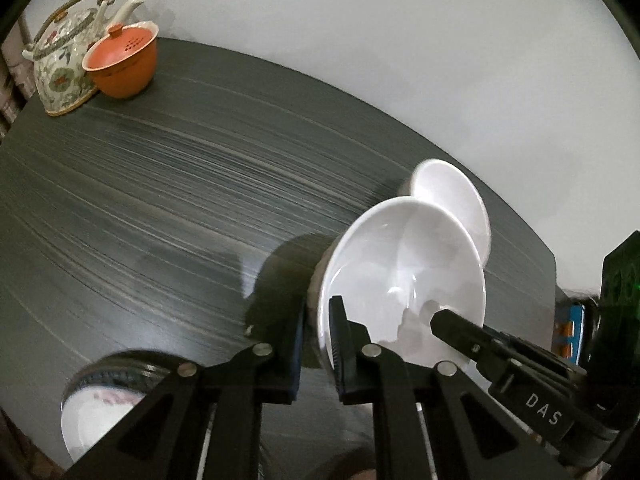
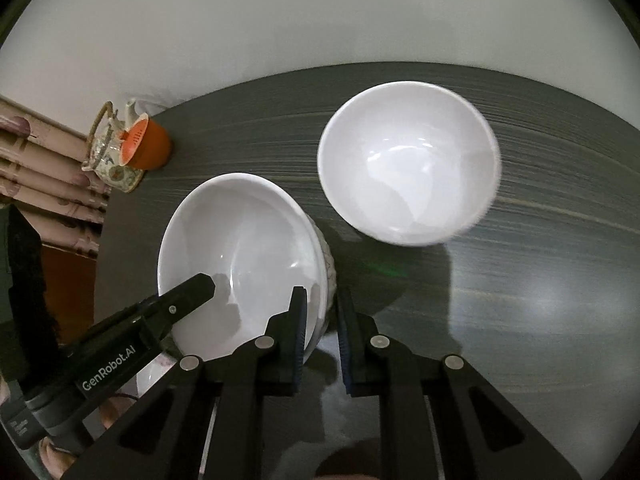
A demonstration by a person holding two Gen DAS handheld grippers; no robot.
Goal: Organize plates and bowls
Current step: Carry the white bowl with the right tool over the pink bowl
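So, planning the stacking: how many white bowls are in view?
3. Held bowl, rim pinched by left gripper and right gripper; second bowl on the table beyond it; third bowl beside the left gripper, partly hidden. Others may be unseen.

The table (image 2: 560, 280) is dark grey with fine pale streaks. On it, the two bowls (image 2: 240, 248) (image 2: 408, 160) are plain glossy white inside; the nearer one shows a faint pattern outside. At the table's far corner, a white teapot (image 1: 60, 68) bears green and red flowers, beside an orange lidded cup (image 1: 124, 60).
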